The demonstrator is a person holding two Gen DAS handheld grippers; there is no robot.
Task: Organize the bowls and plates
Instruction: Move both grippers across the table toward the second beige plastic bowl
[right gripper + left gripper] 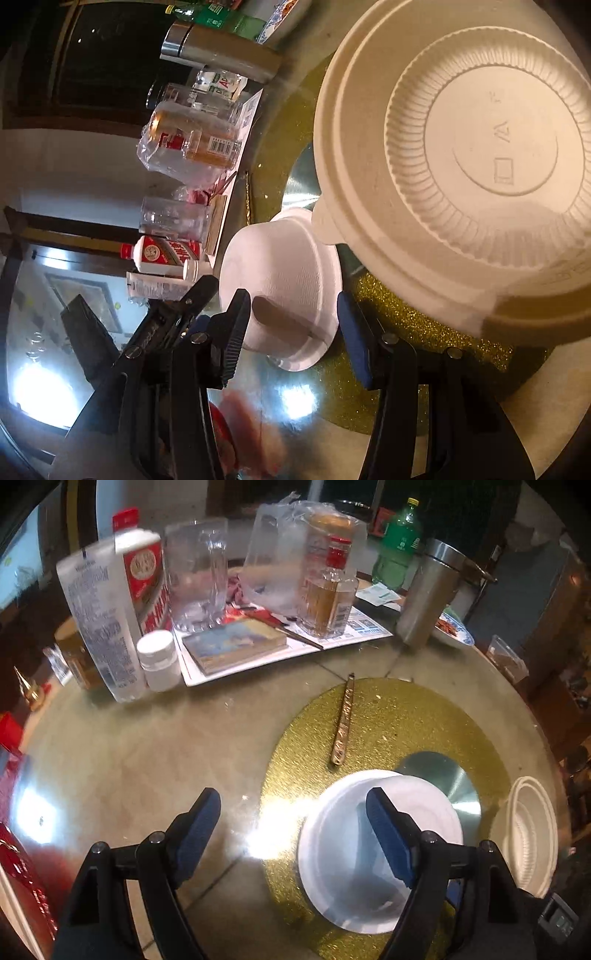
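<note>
My left gripper (293, 830) hangs above the glass tabletop (129, 760) with its jaws spread wide and nothing between them; its right finger (388, 840) overlaps the white bowl (343, 853) in the left wrist view. That bowl stands upright on the gold glitter mat (399, 716), beside a bare silver disc (443, 775) at the mat's centre. A gold patterned rod (343, 722) lies on the mat beyond the bowl. My right gripper (291, 325) is likewise wide open and empty, its view rolled sideways, with the same white bowl seen between its fingers. A ribbed cream plate (461, 147), underside toward the right wrist camera, fills the upper right of that view; I cannot tell what supports it. At the table's far side stand a steel flask (428, 590), a green bottle (399, 539) and a glass mug (195, 572).
</note>
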